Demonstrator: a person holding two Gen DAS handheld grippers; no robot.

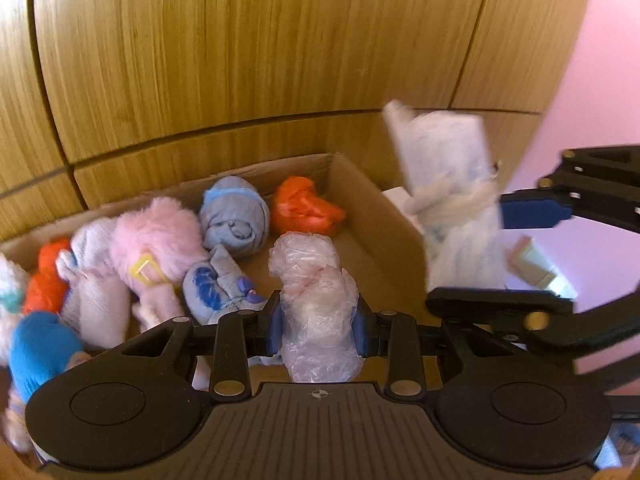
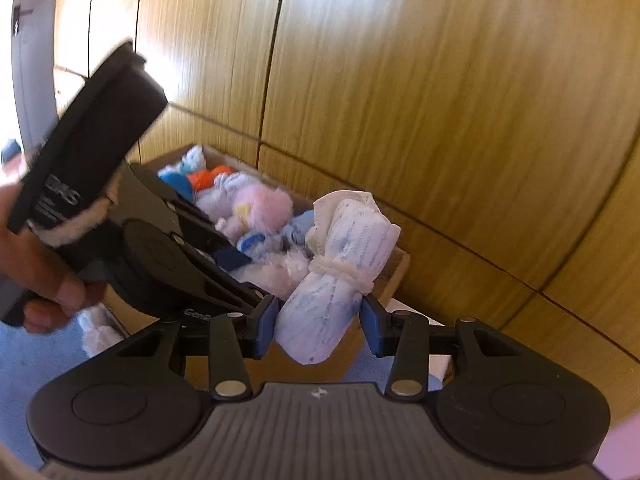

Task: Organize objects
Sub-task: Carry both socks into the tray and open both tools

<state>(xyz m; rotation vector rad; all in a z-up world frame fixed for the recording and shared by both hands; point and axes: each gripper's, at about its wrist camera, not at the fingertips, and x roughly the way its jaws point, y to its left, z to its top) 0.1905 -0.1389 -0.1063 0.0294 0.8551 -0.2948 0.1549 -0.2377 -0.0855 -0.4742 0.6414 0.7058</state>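
left gripper (image 1: 318,326) clamped on a crinkly clear plastic bundle (image 1: 318,312), cardboard box (image 1: 360,188) beyond with rolled socks, pink fluffy item (image 1: 154,236), orange bundle (image 1: 304,206), right gripper (image 1: 516,256) gripping a white tied roll (image 1: 452,196), blurred, possibly cloth, wood panels (image 1: 240,60) behind

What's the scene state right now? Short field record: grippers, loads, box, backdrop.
left gripper: shut on clear plastic bundle
right gripper: shut on white-blue cloth roll, tied with a white band
cardboard box: open, against wood panelling
box contents: pink fluffy item, blue rolled sock, orange bundle, others
both loads: lifted, near the box
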